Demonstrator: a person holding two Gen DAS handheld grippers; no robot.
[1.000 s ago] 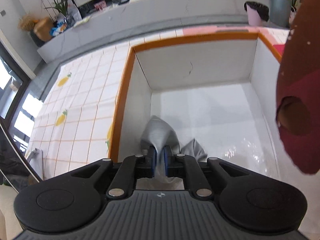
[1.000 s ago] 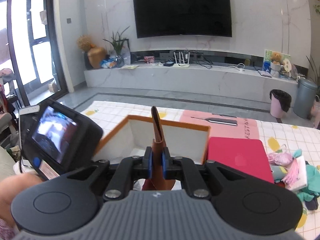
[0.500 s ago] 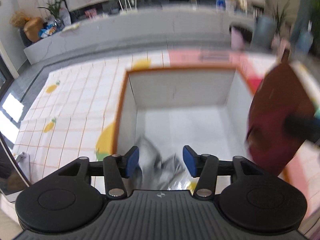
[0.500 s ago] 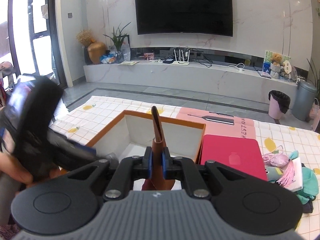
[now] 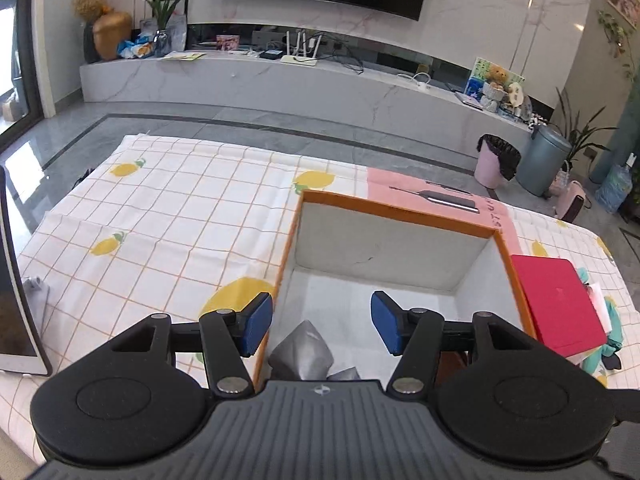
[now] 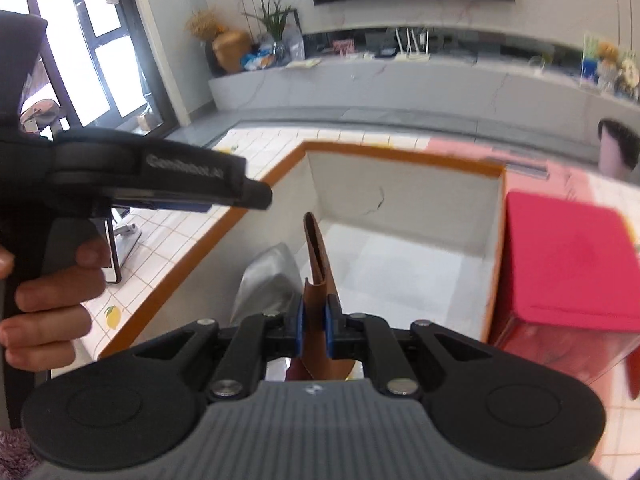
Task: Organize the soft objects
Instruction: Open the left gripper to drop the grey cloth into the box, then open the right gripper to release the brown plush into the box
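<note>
A white box with an orange rim [image 5: 396, 210] stands on the lemon-print cloth. A crumpled grey cloth [image 5: 302, 350] lies in its near left corner, loose. My left gripper [image 5: 322, 328] hovers above it with the jaws opening and nothing between the blue pads. In the right wrist view my right gripper [image 6: 315, 330] is shut on a flat brown pouch [image 6: 316, 252] that stands up over the box [image 6: 400, 158], beside the grey cloth [image 6: 268, 280]. The left gripper [image 6: 256, 196] shows there from the side, held by a hand [image 6: 52, 300] above the box's left wall.
A red flat case [image 5: 560, 300] lies right of the box, with teal and pink plush things [image 5: 612, 336] beyond it. A pink mat with a dark tool [image 5: 452, 198] is behind the box. A tablet [image 5: 16, 300] stands at the far left. The checked cloth [image 5: 180, 220] lies left of the box.
The left gripper let go of the grey cloth, opened wide and lifted back out of the box. The right gripper came down toward the box with the brown pouch in its grip.
</note>
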